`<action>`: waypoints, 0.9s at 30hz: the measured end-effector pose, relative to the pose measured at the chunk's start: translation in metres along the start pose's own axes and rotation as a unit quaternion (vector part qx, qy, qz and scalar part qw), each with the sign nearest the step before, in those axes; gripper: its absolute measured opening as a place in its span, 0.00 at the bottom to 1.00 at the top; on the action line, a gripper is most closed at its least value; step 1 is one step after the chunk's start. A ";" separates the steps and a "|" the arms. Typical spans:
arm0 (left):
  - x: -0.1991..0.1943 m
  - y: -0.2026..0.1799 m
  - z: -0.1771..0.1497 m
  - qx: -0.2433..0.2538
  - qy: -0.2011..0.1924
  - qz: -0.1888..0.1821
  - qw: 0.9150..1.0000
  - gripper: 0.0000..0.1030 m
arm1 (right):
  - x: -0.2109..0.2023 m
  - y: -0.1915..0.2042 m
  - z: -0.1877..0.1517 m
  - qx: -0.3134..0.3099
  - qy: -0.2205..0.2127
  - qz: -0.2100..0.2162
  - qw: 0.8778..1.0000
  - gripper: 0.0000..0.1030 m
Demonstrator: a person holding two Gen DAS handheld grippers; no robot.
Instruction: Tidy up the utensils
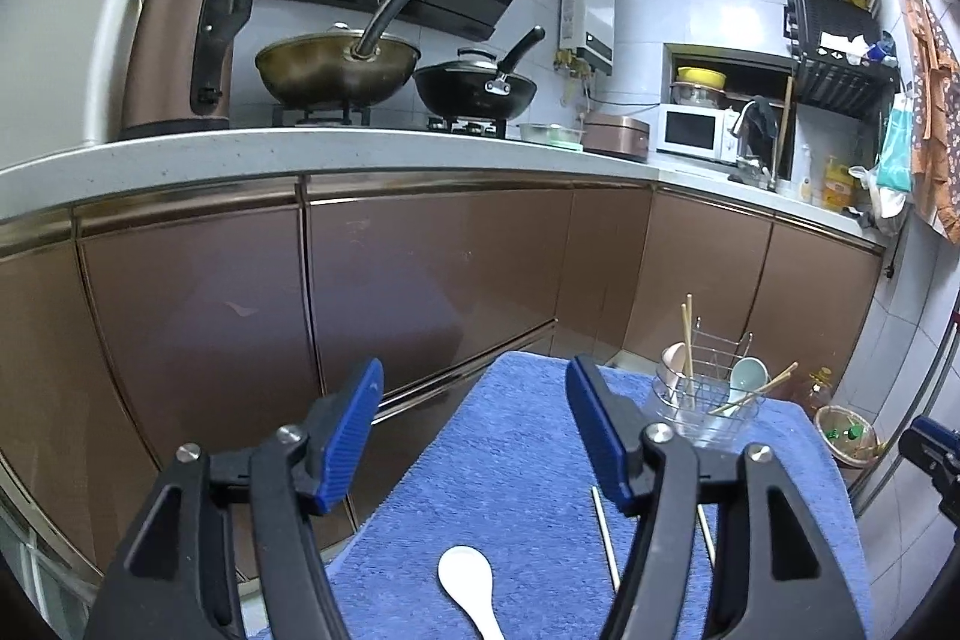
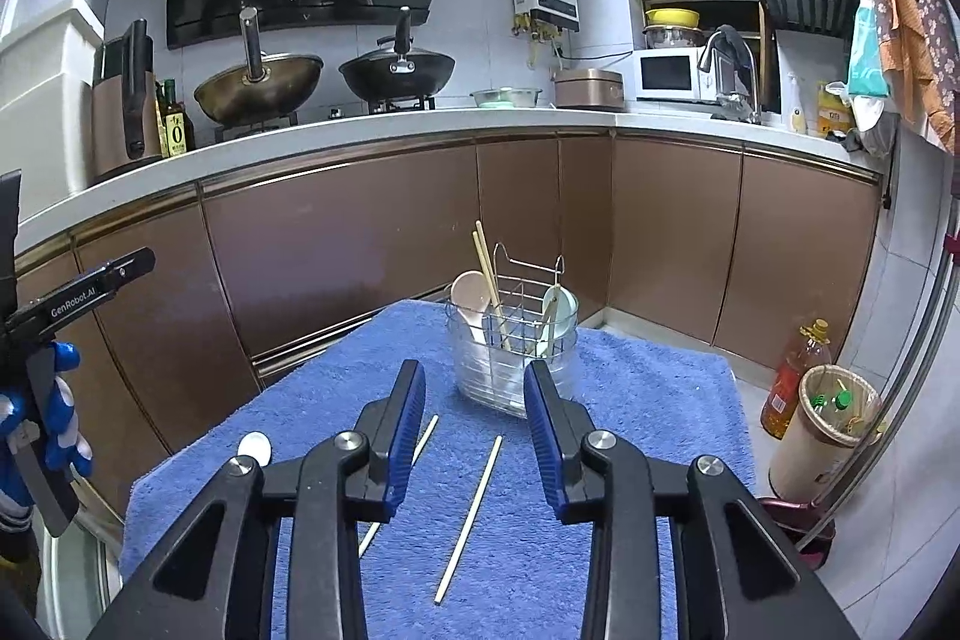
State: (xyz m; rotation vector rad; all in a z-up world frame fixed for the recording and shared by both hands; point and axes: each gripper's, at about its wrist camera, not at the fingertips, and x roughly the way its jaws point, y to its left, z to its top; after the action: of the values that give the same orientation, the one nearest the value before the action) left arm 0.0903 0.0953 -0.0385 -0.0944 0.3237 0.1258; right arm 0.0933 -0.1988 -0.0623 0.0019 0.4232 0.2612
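- Step in hand, as judged: pickup of the loose utensils. The rack already holds two spoons and some chopsticks; a white spoon and two chopsticks lie loose on the blue towel covering the tabletop.
- Right tool: jaws apart, nothing between the pads. The right-hand chopstick lies on the towel below and between the jaws, running roughly along the tool's line, not touched.
- The second chopstick lies just left of it, partly hidden behind the right tool's left finger.
- Rack: straight ahead of the right tool, beyond its fingertips, upright at the far side of the towel.
- Left tool: jaws wide apart, empty. The white spoon lies on the towel below and between its jaws, bowl toward the fingertips, handle running out of view at the bottom edge.
- Next move, as judged: the right tool must drop onto the chopstick with a pad on either side and close squarely. The stick is thin and lies flat on soft pile, so a shallow bite could slip or catch the towel.
- The left tool needs a similar descent onto the spoon's neck.
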 end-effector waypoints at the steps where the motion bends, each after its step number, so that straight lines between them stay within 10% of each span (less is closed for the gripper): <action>1: -0.002 -0.001 0.000 0.004 -0.002 0.000 1.000 0.60 | -0.002 0.000 0.000 0.000 -0.002 -0.001 1.000 0.31; 27: -0.036 -0.019 -0.003 0.054 -0.025 -0.001 0.998 0.66 | -0.033 0.014 0.003 -0.001 -0.036 0.004 0.999 0.37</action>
State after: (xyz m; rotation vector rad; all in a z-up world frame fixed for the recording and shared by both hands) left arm 0.0579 0.0727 -0.0288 0.0144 0.2803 0.1076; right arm 0.0621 -0.1939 -0.0456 0.0113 0.3524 0.2693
